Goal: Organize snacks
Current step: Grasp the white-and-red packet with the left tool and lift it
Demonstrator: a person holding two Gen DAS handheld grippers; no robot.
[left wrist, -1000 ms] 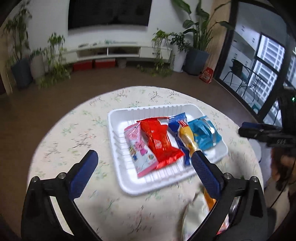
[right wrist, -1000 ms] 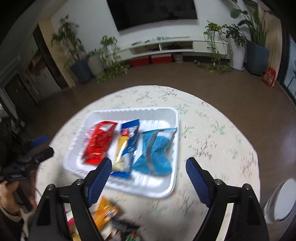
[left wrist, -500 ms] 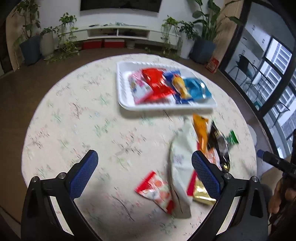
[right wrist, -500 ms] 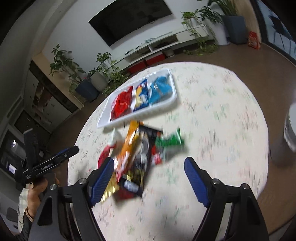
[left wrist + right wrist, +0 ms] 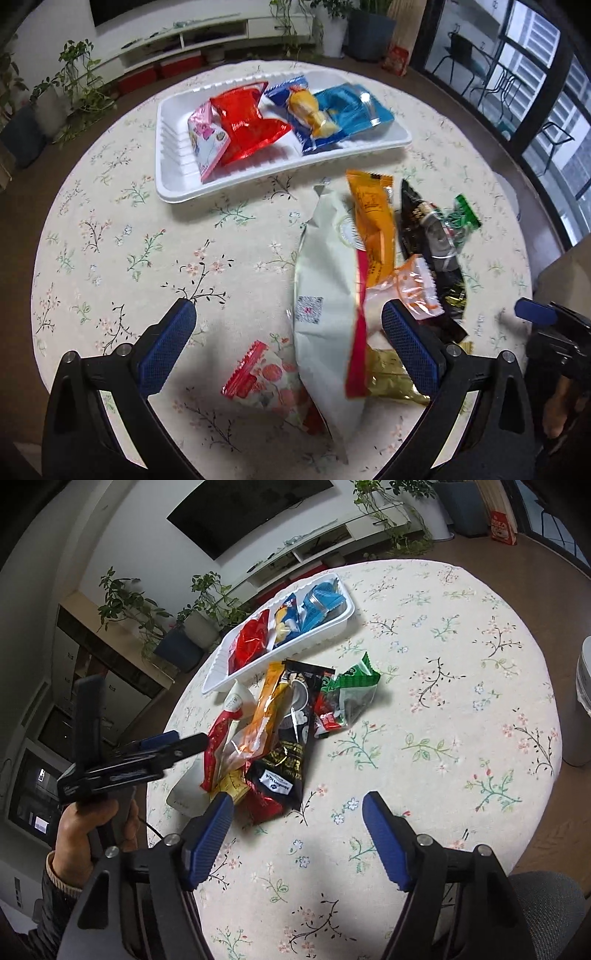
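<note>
Bare floral tablecloth [image 5: 122, 258] open on the left side and again right of the loose snack pile [image 5: 280, 731], which crowds the middle just short of the white tray [image 5: 173, 184], itself packed with four packets side by side.

The pink pack [image 5: 204, 142] hides partly under the red pack [image 5: 248, 123] in the tray [image 5: 173, 192]. The gold pack [image 5: 391, 380] lies mostly under the white bag [image 5: 325, 295]. The right claw [image 5: 532, 314] is cut off by the picture's edge. Print on the black pack [image 5: 291, 746] is too small to read.
</note>
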